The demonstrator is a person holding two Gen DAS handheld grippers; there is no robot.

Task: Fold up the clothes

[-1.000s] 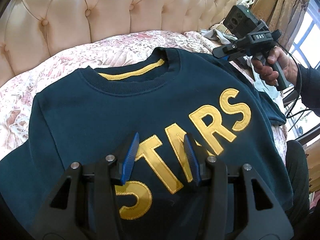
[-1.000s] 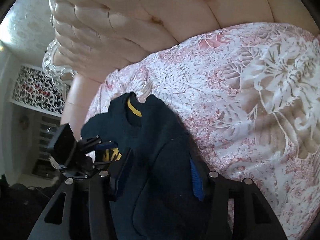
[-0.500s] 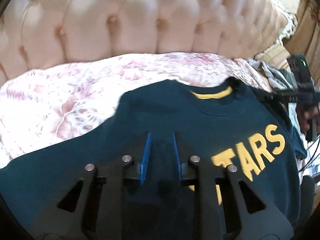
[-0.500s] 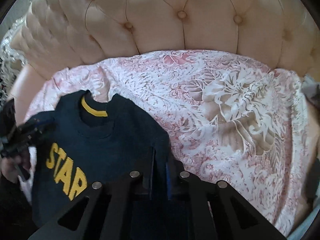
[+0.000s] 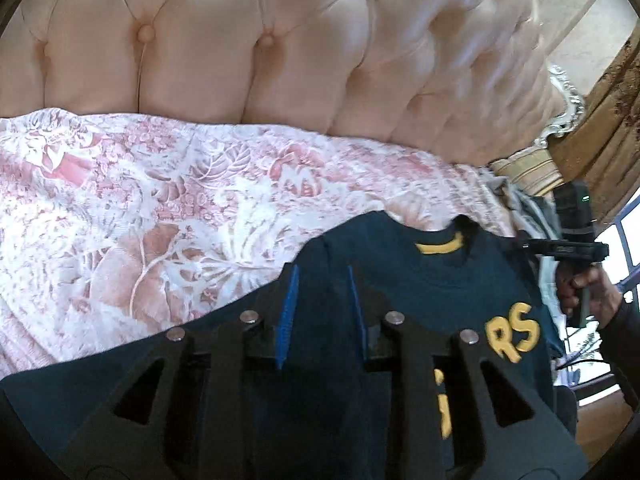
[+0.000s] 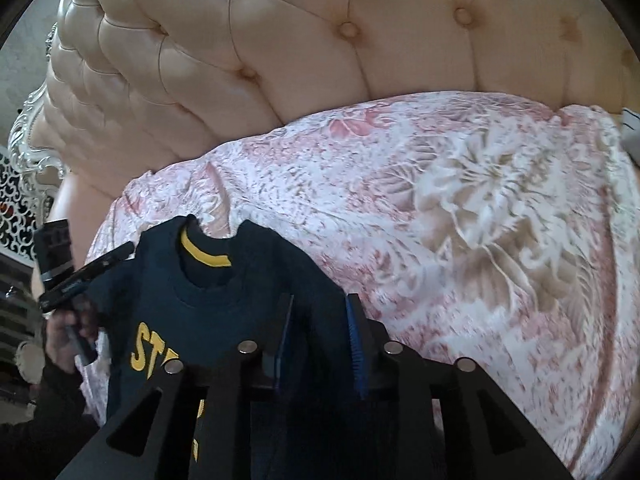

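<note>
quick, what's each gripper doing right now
Left gripper: fingers parted, navy sweatshirt with yellow letters between them; grip cannot be told.
Right gripper: the same.

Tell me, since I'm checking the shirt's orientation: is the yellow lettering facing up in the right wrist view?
Yes, yellow letters show on the navy sweatshirt below its collar.

A tall, button-tufted headboard of glossy cream-peach leather (image 5: 280, 52) rose behind the bed, edged by a carved silver-white frame (image 5: 568, 108). A pink-and-white floral bedspread (image 5: 152, 208) covered the bed. Gold-brown patterned curtains (image 5: 604, 120) hung beside a bright window (image 5: 620, 248). A white lattice screen (image 6: 16, 208) stood at the other side.
</note>
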